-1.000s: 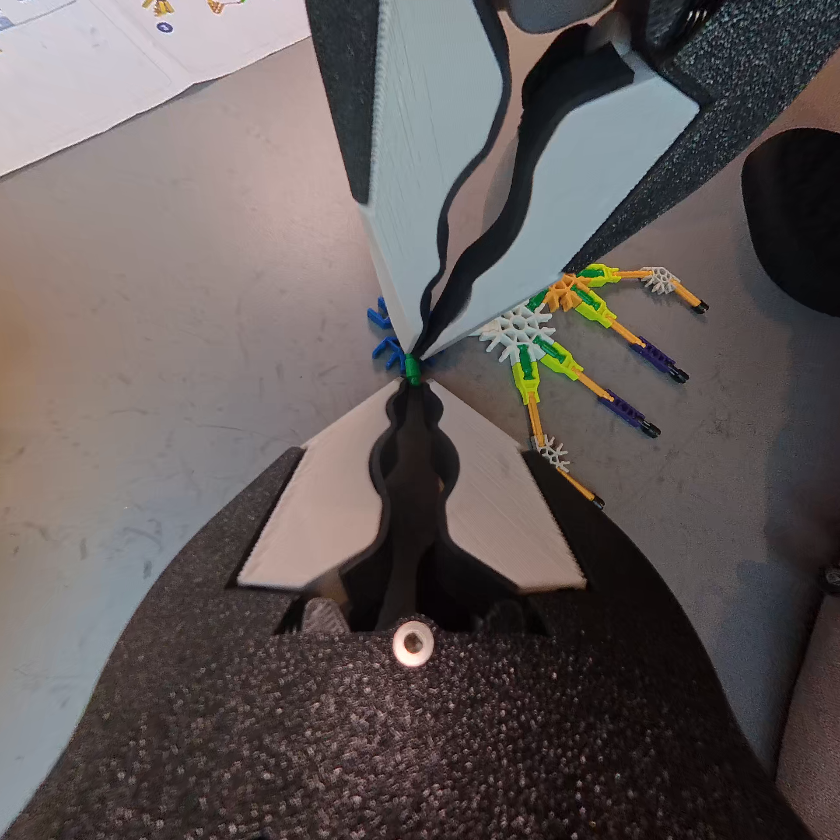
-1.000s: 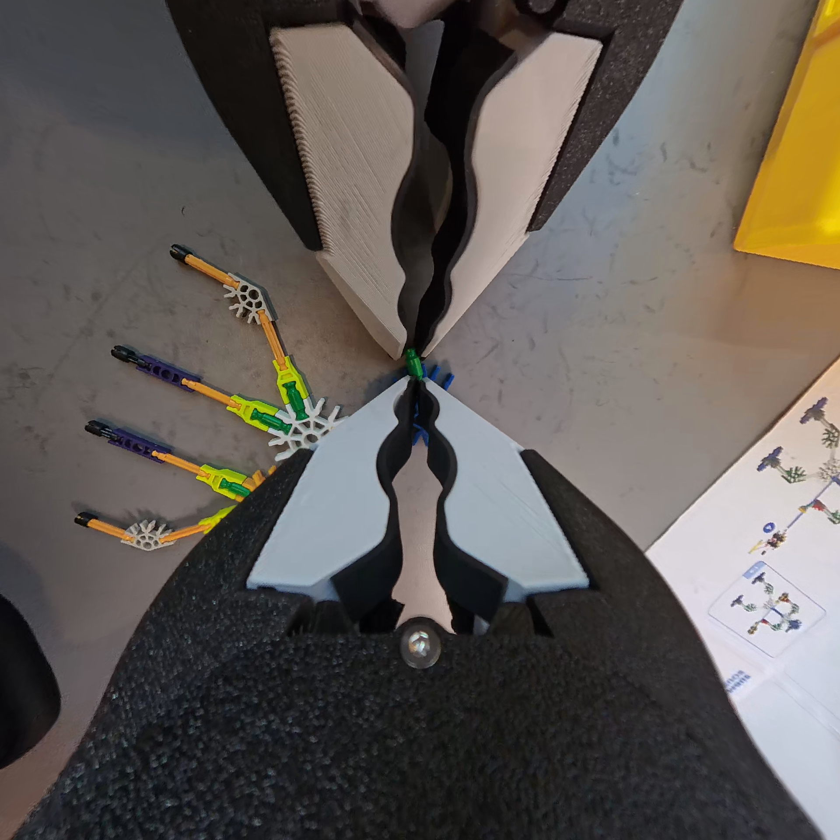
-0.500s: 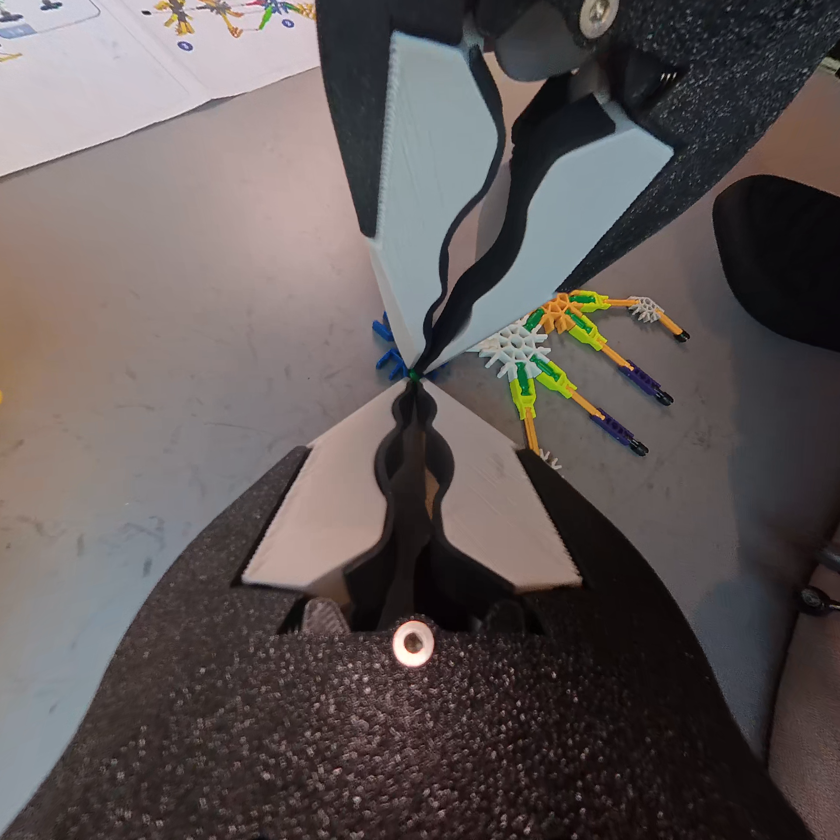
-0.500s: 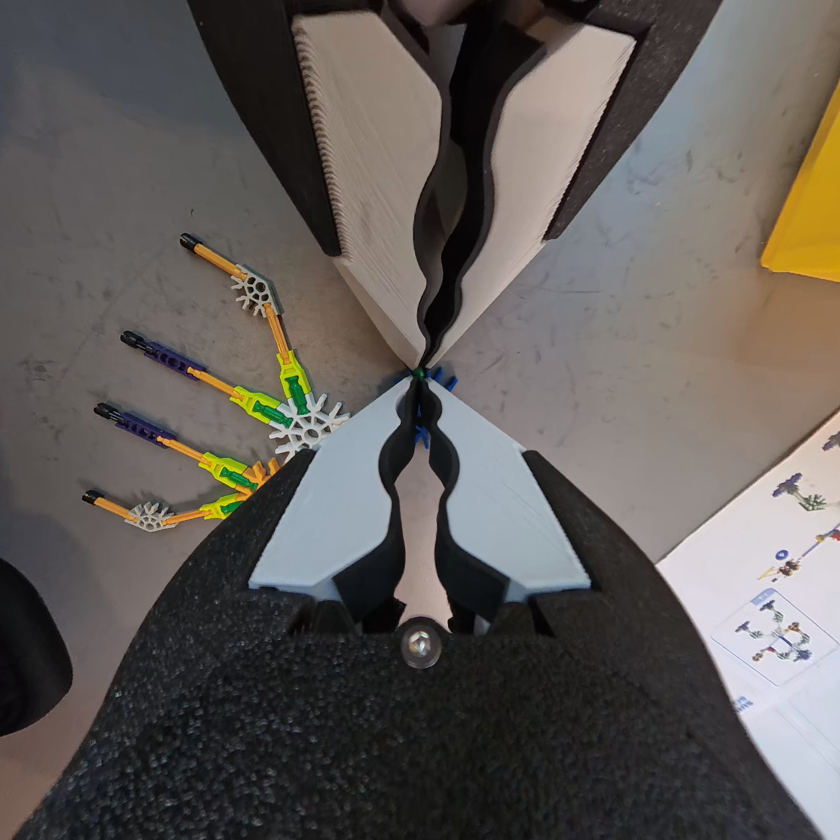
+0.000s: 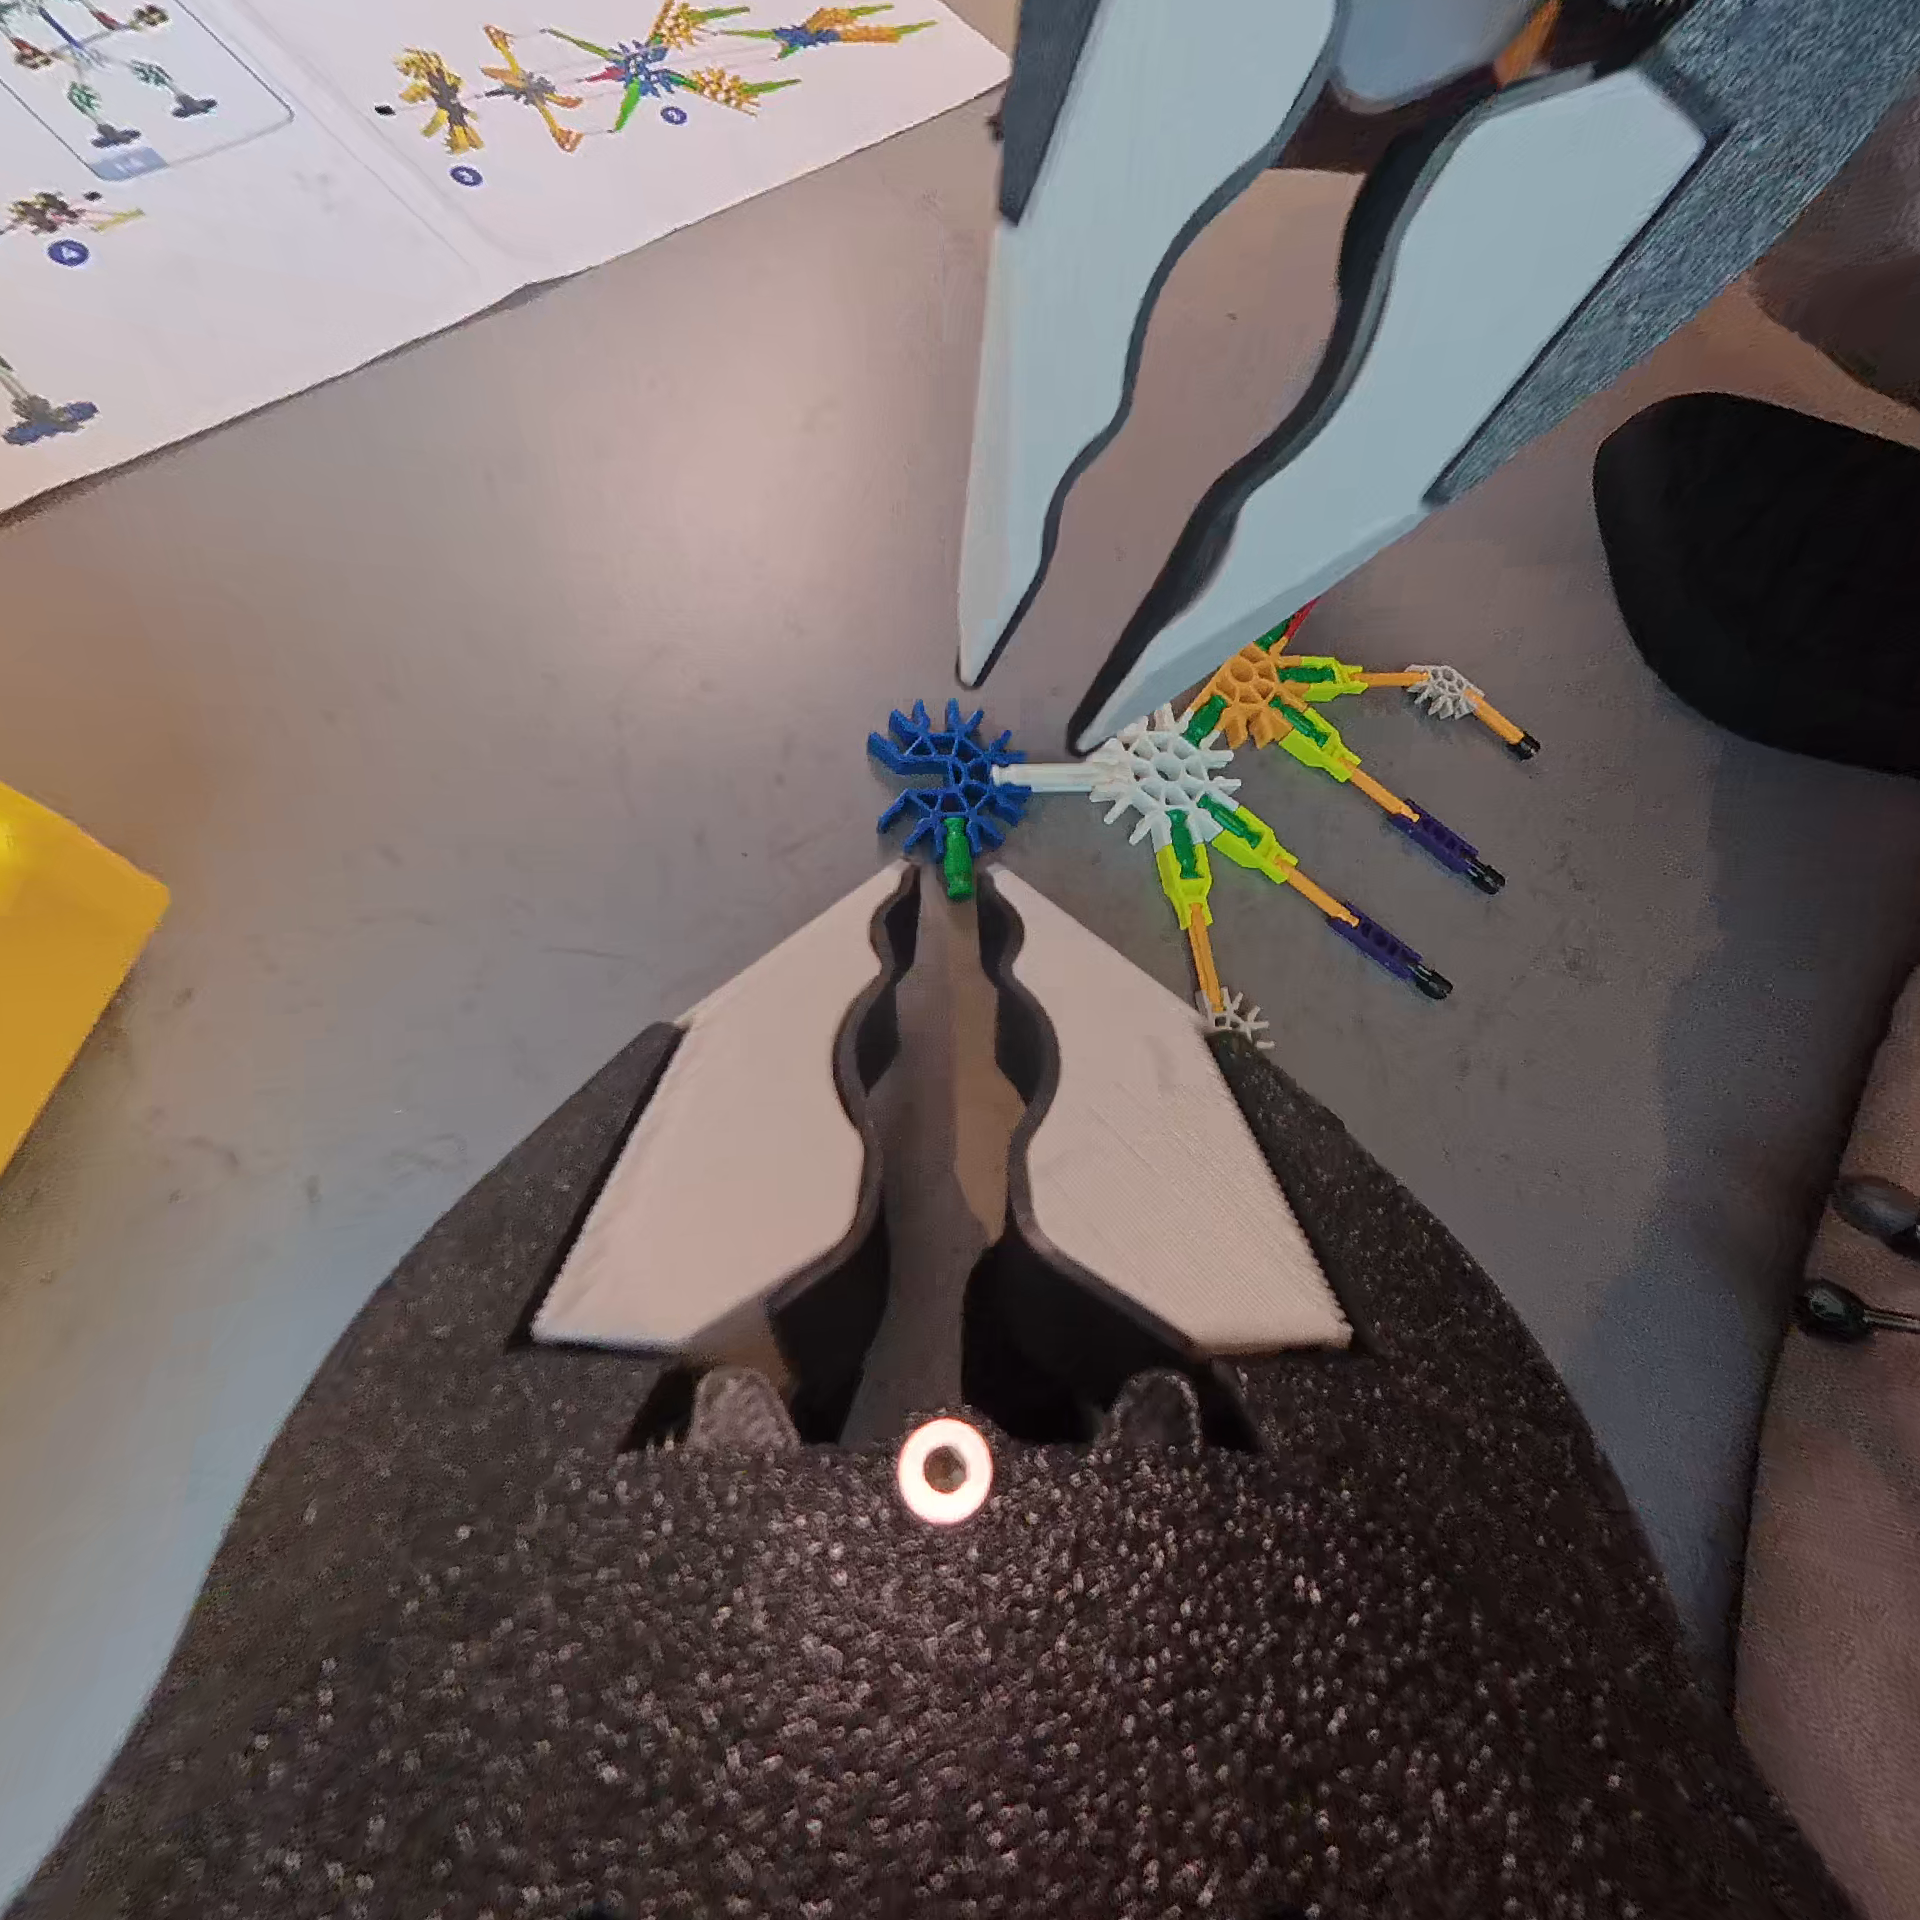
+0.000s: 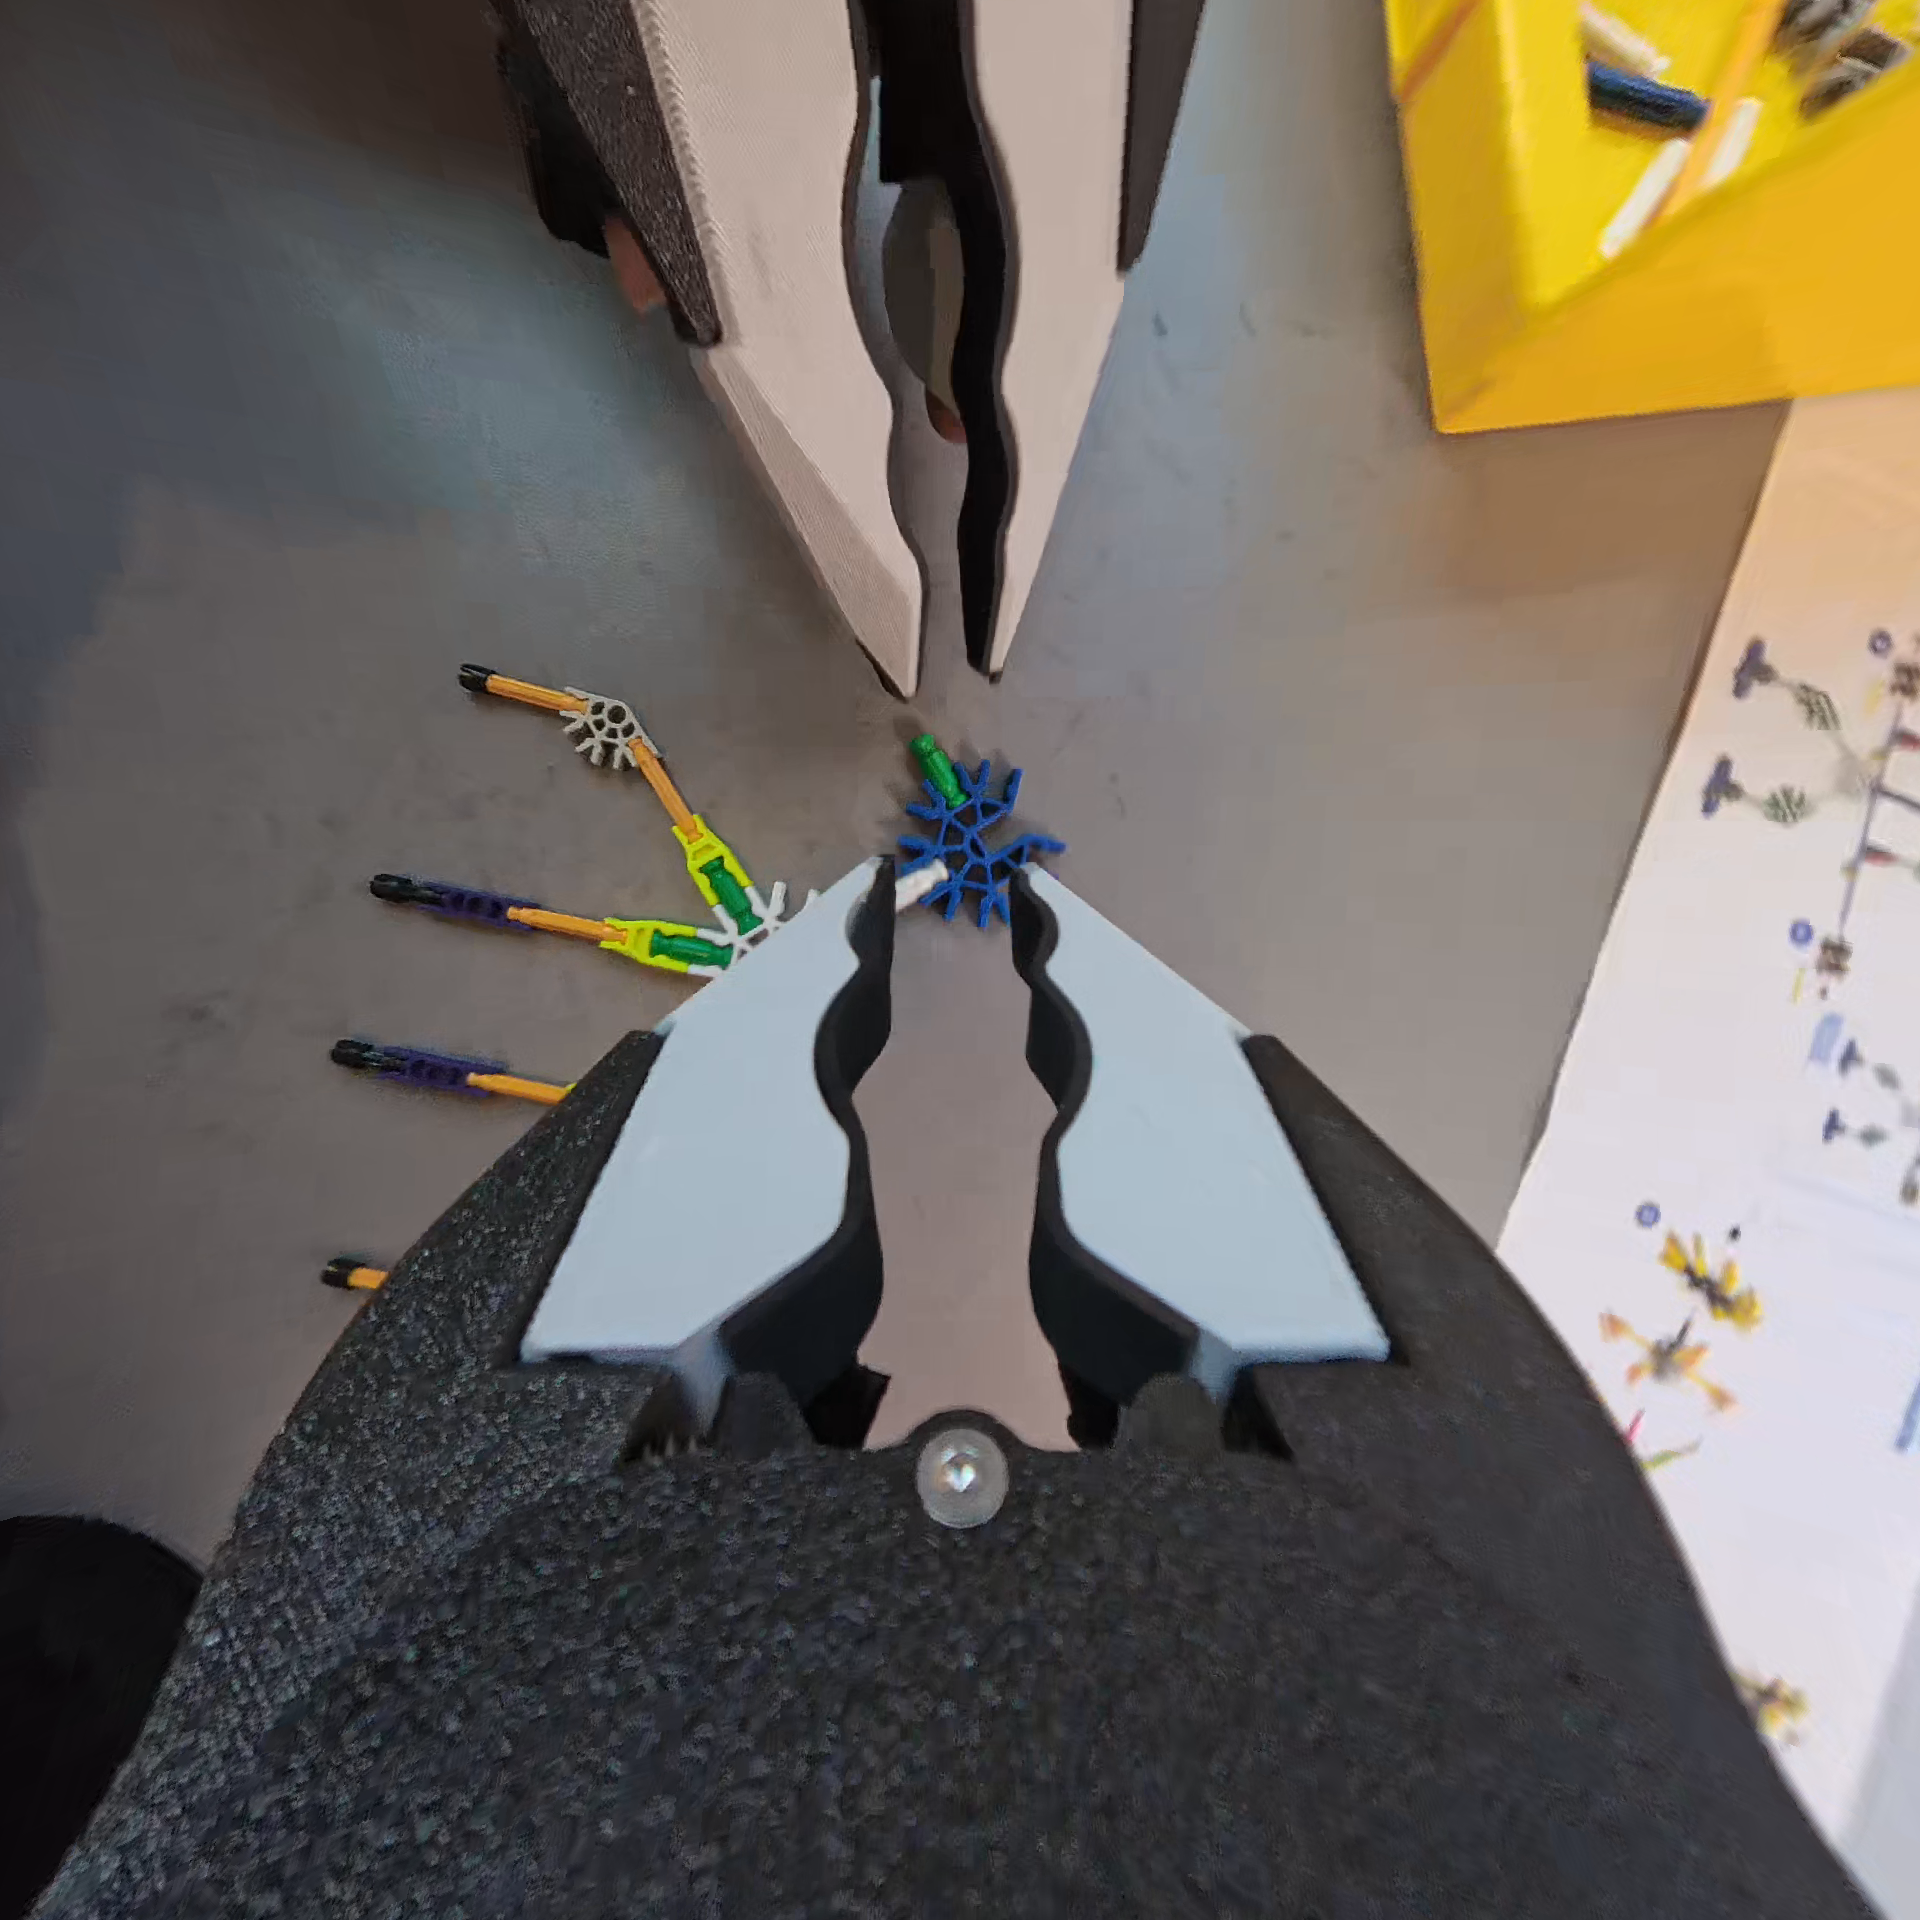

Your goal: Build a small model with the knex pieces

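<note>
Left side first. I see a yellow bin (image 5: 62,935) at the left edge of the left wrist view and a printed instruction sheet (image 5: 312,208) at the upper left, both on the grey table (image 5: 520,675).

My left gripper (image 5: 948,878) points forward with its jaws a narrow gap apart and nothing between them. The short green rod (image 5: 957,854) lies on the table directly ahead of that gap, its free end just at the fingertips. I cannot tell whether it touches either finger. The rod plugs into the blue snowflake connector (image 5: 948,774), which lies flat just beyond.

Right of the blue connector, a white rod (image 5: 1044,775) joins it to a white snowflake connector (image 5: 1164,774). From there, yellow-green, orange and purple rods fan out to the right as one flat assembly (image 5: 1340,831).

My right gripper (image 6: 954,878) faces the left one from the opposite side, jaws parted somewhat wider, holding nothing. In the right wrist view the blue connector lies at its fingertips, between and just past them; the white rod runs beside the left finger (image 6: 727,1122). The fan assembly lies to that view's left.
</note>
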